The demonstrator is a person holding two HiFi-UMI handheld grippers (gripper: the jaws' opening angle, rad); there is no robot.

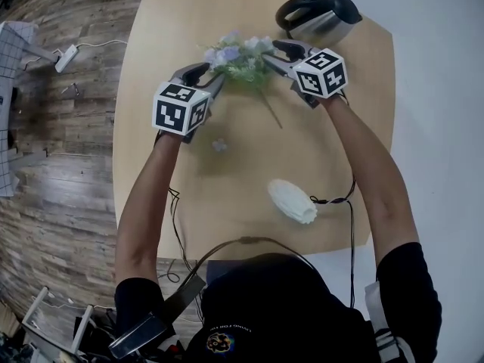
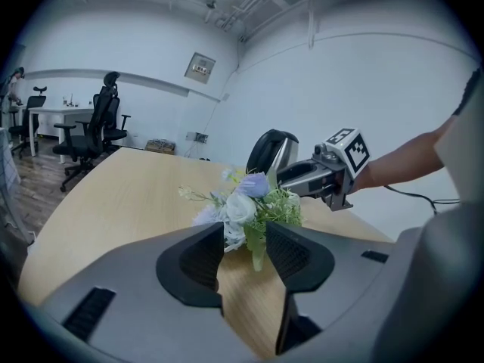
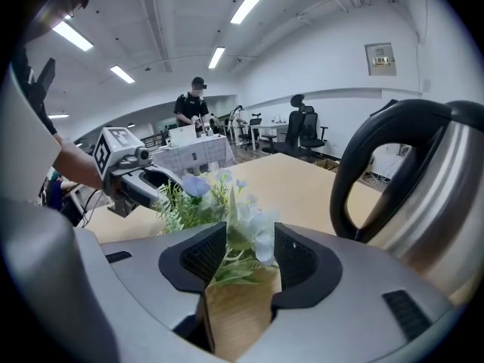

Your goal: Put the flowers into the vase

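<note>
A small bunch of pale blue and white flowers (image 1: 242, 57) with green leaves lies on the wooden table (image 1: 166, 21), its stem pointing toward me. My left gripper (image 1: 208, 78) stands open at the bunch's left side; in the left gripper view the blooms (image 2: 246, 206) sit just beyond the jaw tips, with one leaf hanging between them. My right gripper (image 1: 281, 56) is at the bunch's right side, open, with leaves and a white bloom (image 3: 253, 237) between its jaws. The white ribbed vase (image 1: 292, 201) lies on its side nearer to me.
A steel kettle (image 1: 318, 12) with a black handle stands just behind the right gripper, close to the far table edge. One loose bloom (image 1: 219, 145) lies on the table between the flowers and the vase. Cables hang over the near edge. Office chairs and a person stand far off.
</note>
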